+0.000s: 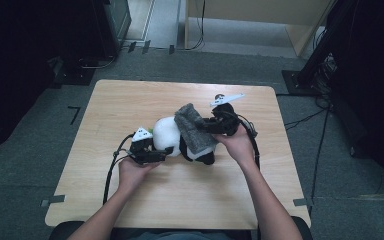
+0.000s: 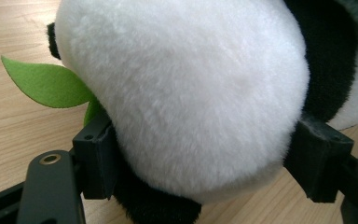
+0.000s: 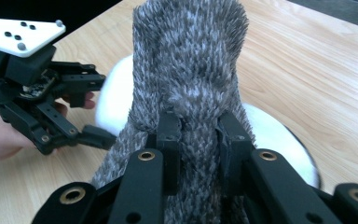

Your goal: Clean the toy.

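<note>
Our right gripper (image 3: pixel 198 135) has its jaws pinched tight on a fold of the grey knitted scarf (image 3: pixel 191 65), which rises from the pads and drapes over the plush panda (image 1: pixel 180 140). Our left gripper (image 2: pixel 205 154) holds the panda's white, rounded head between its two pads, the fur bulging out around them, so the toy is pinned in place near the middle of the tabletop (image 1: pixel 130 100). A green felt leaf (image 2: pixel 44 84) sticks out beside that head.

From above, the scarf lies as a band across the panda's body, one end standing up on the far side and the other toward us. We judge the job to be dressing the toy in the scarf, and it looks about halfway: the cloth is laid over, but not yet wrapped round the neck or tucked. What remains is drawing the held end around and settling it.
</note>
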`<state>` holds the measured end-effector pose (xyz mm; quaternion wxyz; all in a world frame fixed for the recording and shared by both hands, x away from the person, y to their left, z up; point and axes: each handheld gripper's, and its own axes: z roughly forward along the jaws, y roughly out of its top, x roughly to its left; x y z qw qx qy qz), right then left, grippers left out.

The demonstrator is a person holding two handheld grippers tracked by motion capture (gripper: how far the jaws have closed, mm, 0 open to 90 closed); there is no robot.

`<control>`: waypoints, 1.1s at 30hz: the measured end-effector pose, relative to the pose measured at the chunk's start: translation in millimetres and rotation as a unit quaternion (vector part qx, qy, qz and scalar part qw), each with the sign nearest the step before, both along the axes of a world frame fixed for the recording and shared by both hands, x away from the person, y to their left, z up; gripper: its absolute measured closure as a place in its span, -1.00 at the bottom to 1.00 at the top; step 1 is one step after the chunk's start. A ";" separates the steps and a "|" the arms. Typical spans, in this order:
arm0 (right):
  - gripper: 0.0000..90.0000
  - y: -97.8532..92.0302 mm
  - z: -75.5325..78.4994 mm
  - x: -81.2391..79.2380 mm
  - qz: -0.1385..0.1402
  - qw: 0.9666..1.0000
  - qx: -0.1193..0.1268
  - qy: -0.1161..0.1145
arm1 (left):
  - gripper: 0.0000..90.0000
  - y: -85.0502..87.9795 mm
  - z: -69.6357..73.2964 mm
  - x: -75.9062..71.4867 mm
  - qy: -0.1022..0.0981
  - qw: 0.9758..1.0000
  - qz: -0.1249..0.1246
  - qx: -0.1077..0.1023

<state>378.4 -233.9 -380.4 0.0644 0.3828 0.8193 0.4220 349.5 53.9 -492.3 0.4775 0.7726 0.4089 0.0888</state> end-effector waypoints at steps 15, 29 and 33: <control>0.67 -48.7 -0.2 -13.9 -0.056 0.998 0.009 -0.007 | -0.50 0.4 0.6 0.2 0.001 1.000 -0.003 0.005; 0.67 -77.3 4.2 -22.5 -0.101 0.994 0.024 -0.024 | -0.50 0.6 0.7 0.3 0.003 1.000 -0.005 0.007; 0.68 -88.2 6.4 -23.3 -0.124 0.992 0.023 -0.029 | -0.50 0.1 0.9 0.0 0.003 1.000 -0.004 0.008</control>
